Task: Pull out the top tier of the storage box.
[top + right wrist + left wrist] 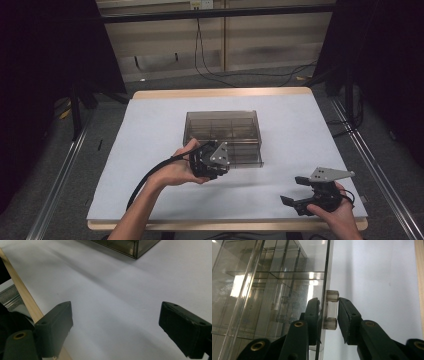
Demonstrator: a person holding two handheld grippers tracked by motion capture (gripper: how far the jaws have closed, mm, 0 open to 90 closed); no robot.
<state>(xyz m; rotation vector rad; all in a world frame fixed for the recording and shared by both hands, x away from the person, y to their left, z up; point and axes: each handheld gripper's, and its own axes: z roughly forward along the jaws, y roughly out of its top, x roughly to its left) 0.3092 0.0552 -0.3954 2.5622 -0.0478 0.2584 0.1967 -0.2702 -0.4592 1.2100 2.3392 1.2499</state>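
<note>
From above, a smoky clear plastic organiser box [223, 136] sits mid-table on the white cover [150, 150]; the left gripper [212, 161] meets its near front, the right gripper [305, 192] hovers well apart near the table's front right corner.

Left gripper view: the jaws bracket the box's clear handle [330, 310], not quite pinching it.

Right gripper view: jaws spread wide, holding nothing, over bare cover.

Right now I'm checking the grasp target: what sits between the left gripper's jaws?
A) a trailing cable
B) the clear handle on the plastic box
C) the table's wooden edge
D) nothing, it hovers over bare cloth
B: in the left gripper view, the left gripper has one jaw on each side of the clear handle on the plastic box.
</note>
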